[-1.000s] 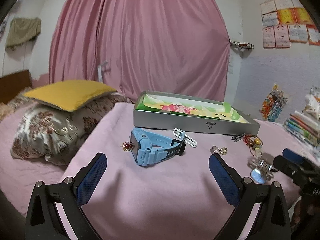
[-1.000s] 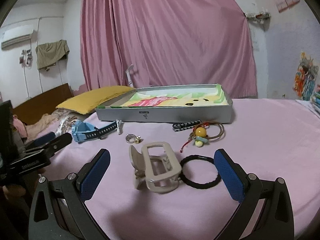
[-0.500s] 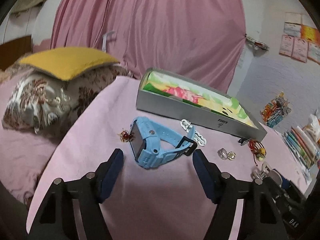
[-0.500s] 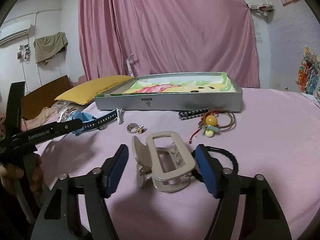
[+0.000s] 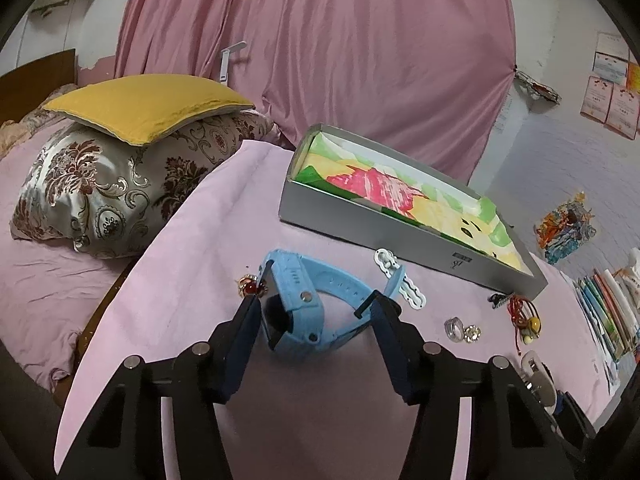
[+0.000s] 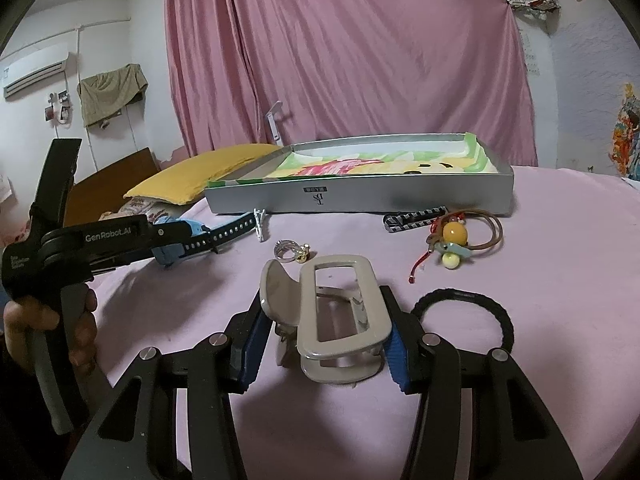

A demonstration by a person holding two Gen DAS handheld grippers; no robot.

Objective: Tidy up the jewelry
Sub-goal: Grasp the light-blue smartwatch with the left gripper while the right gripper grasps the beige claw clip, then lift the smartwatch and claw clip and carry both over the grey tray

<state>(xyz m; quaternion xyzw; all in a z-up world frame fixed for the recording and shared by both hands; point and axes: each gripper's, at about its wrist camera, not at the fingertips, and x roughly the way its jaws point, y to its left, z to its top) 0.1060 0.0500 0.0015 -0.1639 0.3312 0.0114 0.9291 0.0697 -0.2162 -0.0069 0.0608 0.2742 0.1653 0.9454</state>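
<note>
left gripper (image 5: 316, 320) closing astride the sky-blue rubber-strapped smartwatch (image 5: 310, 306), right gripper (image 6: 325, 334) closing astride the beige plastic claw hair clip (image 6: 334, 320); both on pink cloth short of the open silver box (image 6: 400, 200) ahead.

Big pink curtain (image 6: 352, 60) covers back wall. White wall (image 6: 72, 48) on left – white air cooler (image 6: 36, 70) up high, greenish cloth (image 6: 112, 94) hanging below it. Brown wooden headboard (image 5: 36, 76) at bed end. Flat yellow cushion (image 5: 148, 106) lies on flowery silver-and-brown pillow (image 5: 100, 184). Pale pink bed sheet (image 5: 36, 240) – wrinkled. Paper sheets (image 5: 612, 96) stuck on right wall.
</note>
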